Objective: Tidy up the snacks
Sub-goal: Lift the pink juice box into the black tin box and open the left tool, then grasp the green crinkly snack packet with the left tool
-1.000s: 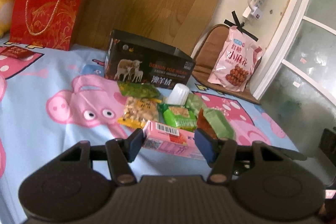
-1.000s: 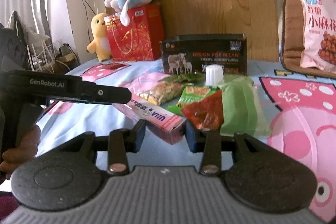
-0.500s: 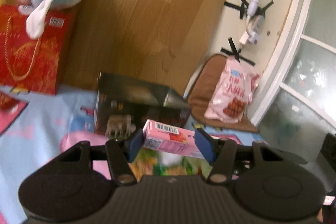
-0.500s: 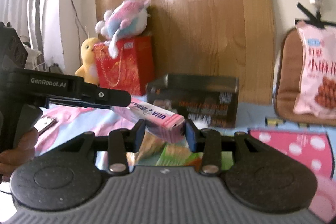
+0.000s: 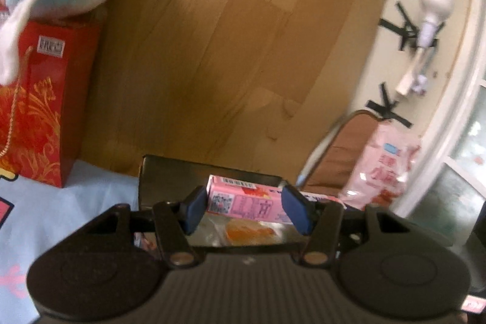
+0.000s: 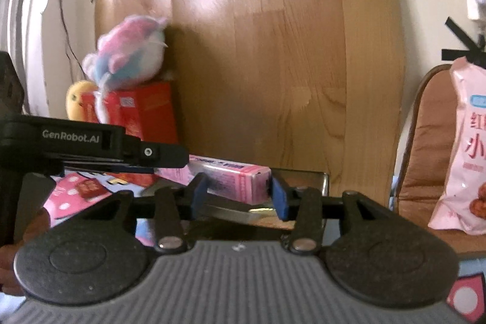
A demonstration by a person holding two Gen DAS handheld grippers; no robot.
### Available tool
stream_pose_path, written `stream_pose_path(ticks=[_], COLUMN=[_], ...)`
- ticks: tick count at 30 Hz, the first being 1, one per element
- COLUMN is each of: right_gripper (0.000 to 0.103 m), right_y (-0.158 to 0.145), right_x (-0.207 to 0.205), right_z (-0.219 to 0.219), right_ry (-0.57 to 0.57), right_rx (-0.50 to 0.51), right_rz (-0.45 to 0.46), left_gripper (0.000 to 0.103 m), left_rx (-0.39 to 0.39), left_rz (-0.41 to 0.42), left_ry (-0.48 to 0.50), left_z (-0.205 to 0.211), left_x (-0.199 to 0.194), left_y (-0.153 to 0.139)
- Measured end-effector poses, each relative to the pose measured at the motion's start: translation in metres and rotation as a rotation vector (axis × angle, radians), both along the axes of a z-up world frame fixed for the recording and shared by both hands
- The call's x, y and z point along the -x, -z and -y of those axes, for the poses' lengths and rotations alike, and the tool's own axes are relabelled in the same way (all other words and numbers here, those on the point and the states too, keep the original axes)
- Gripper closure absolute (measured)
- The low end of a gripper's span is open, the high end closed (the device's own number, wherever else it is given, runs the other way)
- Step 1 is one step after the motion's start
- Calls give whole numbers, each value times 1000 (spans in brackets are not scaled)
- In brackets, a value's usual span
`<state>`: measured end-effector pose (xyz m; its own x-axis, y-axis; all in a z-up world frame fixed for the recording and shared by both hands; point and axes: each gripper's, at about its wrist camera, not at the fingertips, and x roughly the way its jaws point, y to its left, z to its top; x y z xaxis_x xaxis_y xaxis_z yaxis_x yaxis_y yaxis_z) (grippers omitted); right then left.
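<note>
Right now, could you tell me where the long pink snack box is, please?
The pink snack box is held off the bed, one end in each claw, left claw and right claw, above the open dark box by the wooden board.

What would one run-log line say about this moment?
left gripper: shut on pink carton | right gripper: shut on same carton | carton: over open dark box
</note>
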<state>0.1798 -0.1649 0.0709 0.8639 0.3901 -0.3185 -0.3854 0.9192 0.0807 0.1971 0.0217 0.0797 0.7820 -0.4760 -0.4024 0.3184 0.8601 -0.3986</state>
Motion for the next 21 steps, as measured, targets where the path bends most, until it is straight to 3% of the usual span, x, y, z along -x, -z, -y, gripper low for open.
stream_pose_path(ticks=[5, 10, 13, 16, 21], right_gripper=[50, 50, 50, 50, 50], right_y=[7, -1, 7, 23, 39], right_x=[-21, 11, 32, 39, 17], right_z=[0, 14, 9, -7, -31], right_ry=[68, 45, -43, -124, -153], right_rx=[-2, -109, -119, -97, -56], right_rz=[-46, -39, -77, -174, -327], left_gripper=[38, 34, 37, 38, 38], left_rx=[-3, 52, 90, 107, 137], left_rz=[5, 61, 21, -56, -196], left_ry=[-8, -12, -28, -25, -4], left_z=[3, -36, -67, -81, -76], left_x=[-5, 30, 51, 65, 66], left_y=[4, -8, -2, 15, 50])
